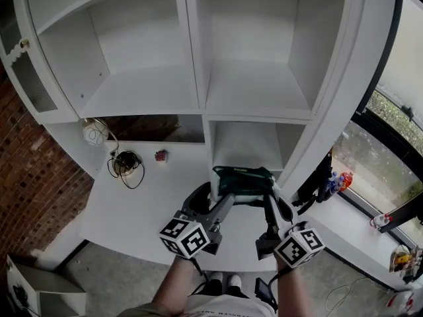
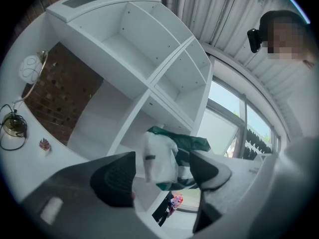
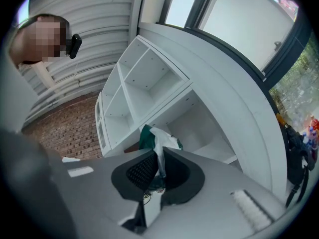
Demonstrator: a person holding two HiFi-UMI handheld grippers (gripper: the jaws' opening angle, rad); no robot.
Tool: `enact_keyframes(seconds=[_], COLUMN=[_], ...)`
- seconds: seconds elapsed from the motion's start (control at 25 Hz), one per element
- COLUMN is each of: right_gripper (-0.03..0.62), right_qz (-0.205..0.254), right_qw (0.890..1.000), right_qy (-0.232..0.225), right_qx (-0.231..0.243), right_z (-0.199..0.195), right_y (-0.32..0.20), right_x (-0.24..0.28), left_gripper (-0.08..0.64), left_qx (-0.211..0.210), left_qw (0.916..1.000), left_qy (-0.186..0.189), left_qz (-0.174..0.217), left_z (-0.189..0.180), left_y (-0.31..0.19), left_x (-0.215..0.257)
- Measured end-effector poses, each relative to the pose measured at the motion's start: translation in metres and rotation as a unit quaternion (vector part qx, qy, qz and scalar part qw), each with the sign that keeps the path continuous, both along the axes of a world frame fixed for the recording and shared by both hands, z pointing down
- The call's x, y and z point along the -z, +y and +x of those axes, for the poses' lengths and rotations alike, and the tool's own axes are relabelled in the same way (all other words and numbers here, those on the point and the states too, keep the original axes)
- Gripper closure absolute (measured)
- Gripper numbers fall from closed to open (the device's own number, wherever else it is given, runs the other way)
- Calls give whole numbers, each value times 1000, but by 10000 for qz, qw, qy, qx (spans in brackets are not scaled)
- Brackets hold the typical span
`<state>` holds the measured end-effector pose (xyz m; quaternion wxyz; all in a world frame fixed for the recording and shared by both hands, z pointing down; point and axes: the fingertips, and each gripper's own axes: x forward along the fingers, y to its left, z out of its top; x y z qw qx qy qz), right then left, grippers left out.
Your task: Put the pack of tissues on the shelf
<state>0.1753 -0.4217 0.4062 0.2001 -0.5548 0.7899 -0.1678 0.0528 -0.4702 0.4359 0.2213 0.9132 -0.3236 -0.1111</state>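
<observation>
While the pack [image 1: 243, 179] is held over the surface [image 1: 139, 207], just before the low compartment [image 1: 246, 144] of the shelf [image 1: 258, 111], its wrapper edge is pinched by the clenched right claw [image 3: 159, 169]. The left claw [image 2: 164, 169] is spread wide, the pack seen between its jaws but not pressed

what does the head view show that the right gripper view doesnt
Only the head view: the left gripper, jaws apart at the pack of tissues, and a small red object on the table. Only the right gripper view: the right gripper pinched shut on the pack's loose wrapper edge. Both: the green-and-white pack and the white shelf.
</observation>
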Motion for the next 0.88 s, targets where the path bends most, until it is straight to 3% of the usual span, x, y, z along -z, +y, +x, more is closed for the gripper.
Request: enact_keyframes(seconds=[0.32,0.44,0.56,0.88], right_gripper=[580,580,581,580], right_qz=[-26,-24,-54,-245], right_qw=[9997,9998,9997,9975], right_qy=[-185,-162,-145,532], right_qx=[-134,-144,-166,-402], right_z=[10,9,10,16], right_y=[0,0,0,-11], right_x=[-5,-5,-7,-15], left_gripper=[221,335,392,457], left_qx=[-65,-64,-82,5], left_qw=[9986,9964,9956,9849], left_qy=[-499,-780,-866,-1622], left_qz=[139,316,360,610], left_z=[-1,0,0,16], left_y=[7,10,10,-2], left_x=[-9,-10,-11,-13])
